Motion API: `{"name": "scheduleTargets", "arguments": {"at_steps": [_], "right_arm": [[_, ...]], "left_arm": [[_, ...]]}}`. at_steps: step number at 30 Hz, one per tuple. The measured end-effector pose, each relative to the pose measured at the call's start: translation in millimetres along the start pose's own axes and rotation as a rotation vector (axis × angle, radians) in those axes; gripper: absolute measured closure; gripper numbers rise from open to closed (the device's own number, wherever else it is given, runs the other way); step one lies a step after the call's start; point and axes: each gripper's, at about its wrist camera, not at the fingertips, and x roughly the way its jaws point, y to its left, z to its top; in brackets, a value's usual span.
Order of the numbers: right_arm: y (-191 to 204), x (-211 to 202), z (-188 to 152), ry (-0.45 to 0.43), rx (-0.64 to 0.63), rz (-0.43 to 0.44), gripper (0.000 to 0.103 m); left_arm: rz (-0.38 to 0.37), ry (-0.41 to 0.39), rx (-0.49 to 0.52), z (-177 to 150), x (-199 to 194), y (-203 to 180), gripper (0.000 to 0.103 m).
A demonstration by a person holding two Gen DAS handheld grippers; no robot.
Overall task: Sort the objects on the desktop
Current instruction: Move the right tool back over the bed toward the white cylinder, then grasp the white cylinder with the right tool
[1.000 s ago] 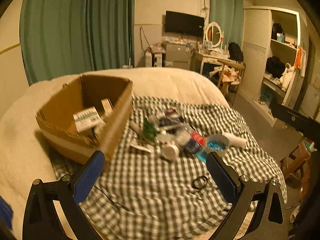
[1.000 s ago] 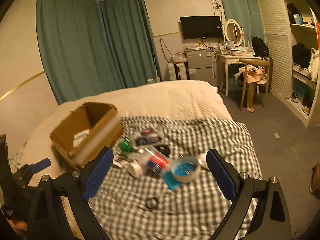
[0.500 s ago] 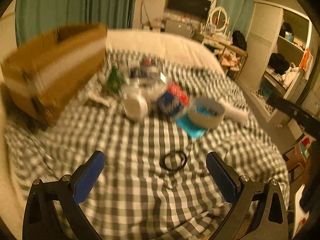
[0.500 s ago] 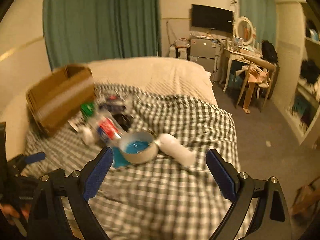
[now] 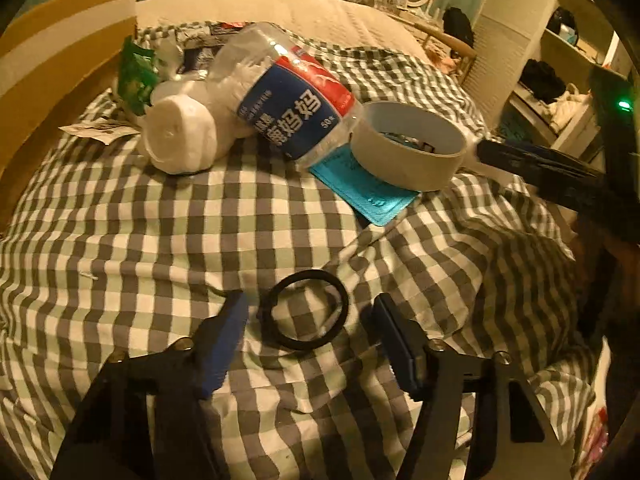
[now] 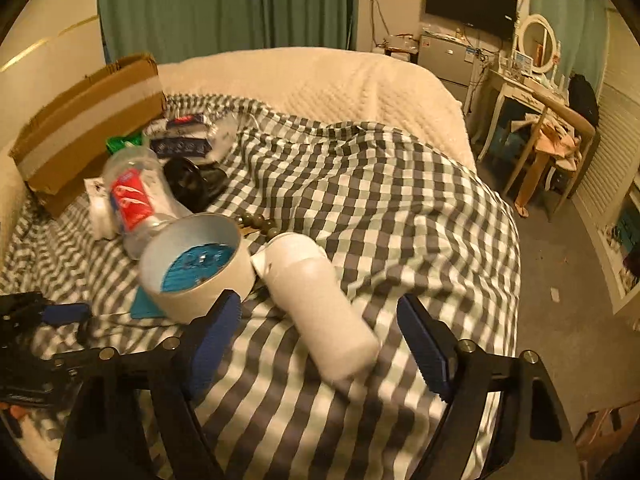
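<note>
Two blue-padded fingers of the left gripper (image 5: pixel 310 318) stand apart, unclenched, on both sides of a black ring (image 5: pixel 304 310) that lies flat on the checked blanket (image 5: pixel 160 240). The right gripper (image 6: pixel 320 332) is also spread wide, around a white bottle (image 6: pixel 320 312) lying beside a tape roll (image 6: pixel 196 268). Farther back stands a cardboard box (image 6: pixel 88 120).

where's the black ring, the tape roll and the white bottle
black ring (image 5: pixel 305 311), left wrist view, on the ring's band
tape roll (image 5: pixel 408 145), left wrist view, on its outer wall
white bottle (image 6: pixel 320 306), right wrist view, on its body
</note>
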Motion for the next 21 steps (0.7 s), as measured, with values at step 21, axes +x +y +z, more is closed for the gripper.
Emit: {"name": "scheduleTargets", "arguments": {"at_steps": [21], "right_arm": [[11,-99,-1,0.047,0.12,-0.053,0.063]], "left_arm": [[-0.119,-0.101,-0.055,14,-77,11,0.099]]}}
